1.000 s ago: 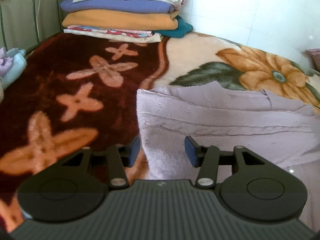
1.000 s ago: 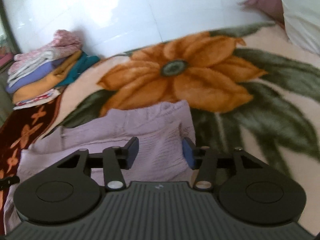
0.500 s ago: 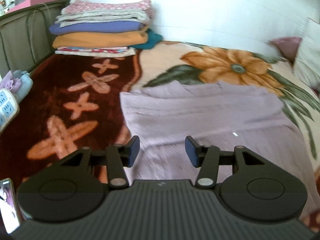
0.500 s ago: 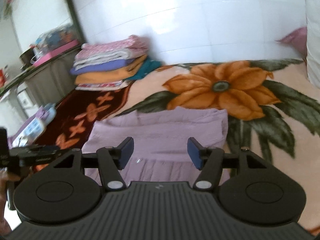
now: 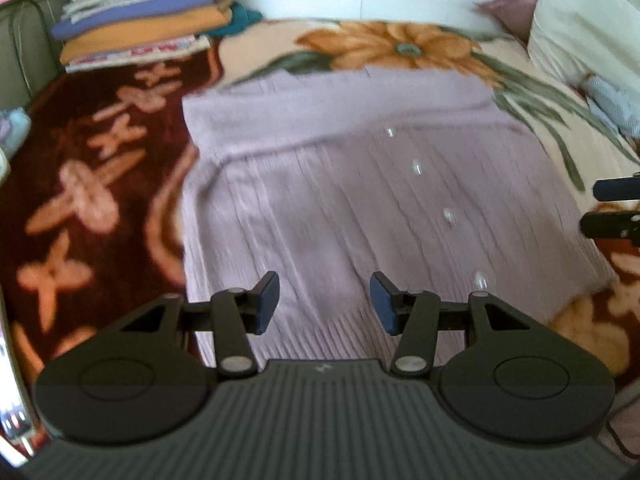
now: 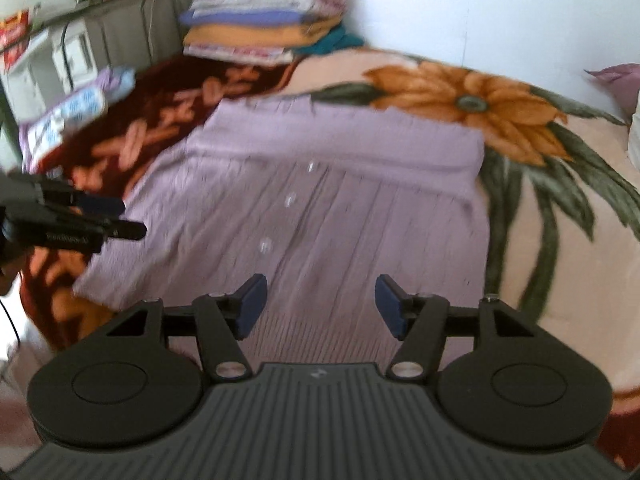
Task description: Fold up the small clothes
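Observation:
A lilac ribbed cardigan (image 5: 360,184) with a row of clear buttons (image 5: 448,214) lies flat on the flowered blanket, its far part folded over into a band. It also shows in the right wrist view (image 6: 340,200). My left gripper (image 5: 324,302) is open and empty, above the garment's near hem. My right gripper (image 6: 318,306) is open and empty, also above the near hem. The right gripper's fingertips (image 5: 612,208) show at the right edge of the left wrist view. The left gripper (image 6: 108,220) shows at the left edge of the right wrist view.
A stack of folded clothes (image 5: 144,24) sits at the far left corner by the white wall, also seen in the right wrist view (image 6: 264,20). A white pillow (image 5: 584,28) and a pink cushion (image 5: 508,12) lie at the far right. A lilac bundle (image 6: 76,112) lies at the bed's left edge.
Both grippers have pulled back toward the near side and risen, so the whole cardigan now shows. Both stayed open and empty.

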`<state>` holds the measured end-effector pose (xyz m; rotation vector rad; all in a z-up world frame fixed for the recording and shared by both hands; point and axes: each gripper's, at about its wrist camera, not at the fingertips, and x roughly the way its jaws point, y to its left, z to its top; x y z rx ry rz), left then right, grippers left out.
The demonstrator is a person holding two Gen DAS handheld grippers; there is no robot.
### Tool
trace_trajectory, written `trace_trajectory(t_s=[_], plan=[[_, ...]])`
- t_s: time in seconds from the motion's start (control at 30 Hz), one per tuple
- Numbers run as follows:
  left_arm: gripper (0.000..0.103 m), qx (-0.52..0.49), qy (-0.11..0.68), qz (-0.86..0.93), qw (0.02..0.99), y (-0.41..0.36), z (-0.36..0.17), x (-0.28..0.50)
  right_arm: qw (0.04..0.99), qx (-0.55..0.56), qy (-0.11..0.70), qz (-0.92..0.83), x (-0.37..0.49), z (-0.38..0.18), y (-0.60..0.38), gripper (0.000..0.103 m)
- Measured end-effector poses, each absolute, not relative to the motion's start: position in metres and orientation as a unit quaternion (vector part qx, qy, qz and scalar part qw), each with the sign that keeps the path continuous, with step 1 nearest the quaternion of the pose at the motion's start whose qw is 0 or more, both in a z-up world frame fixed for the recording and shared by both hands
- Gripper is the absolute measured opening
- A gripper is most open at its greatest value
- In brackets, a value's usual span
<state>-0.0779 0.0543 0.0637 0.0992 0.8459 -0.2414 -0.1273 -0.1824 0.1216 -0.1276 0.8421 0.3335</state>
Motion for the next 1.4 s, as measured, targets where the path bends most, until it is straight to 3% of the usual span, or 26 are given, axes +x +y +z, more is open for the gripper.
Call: trace_trajectory(t_s=[0.2,0.3,0.33,0.57,1.2,1.4], plan=[[0.053,0.068,0.434,-0.133,0.889,0.049,0.048,-0.098,0.871,-0.094,0.447,0.181,-0.14,0.092,-0.169,0.068],[0.074,0.082,0.442,-0.143,0.882,0.045,0.042,-0.106,0.86,-0.128,0.457,0.186,-0.145,0.083,-0.162,0.08],[0.076,0.087,0.441,-0.145,0.881,0.043,0.041,-0.109,0.856,-0.141,0.459,0.189,-0.146,0.08,-0.16,0.081],[0.076,0.138,0.453,-0.15,0.868,0.03,0.027,-0.112,0.831,-0.2,0.483,0.191,-0.144,0.054,-0.148,0.082],[0.082,0.154,0.423,-0.145,0.881,0.021,0.016,-0.102,0.856,-0.154,0.468,0.156,-0.119,0.038,-0.151,0.086],[0.082,0.157,0.418,-0.141,0.883,0.019,0.016,-0.098,0.842,-0.192,0.47,0.183,-0.128,0.042,-0.146,0.086]])
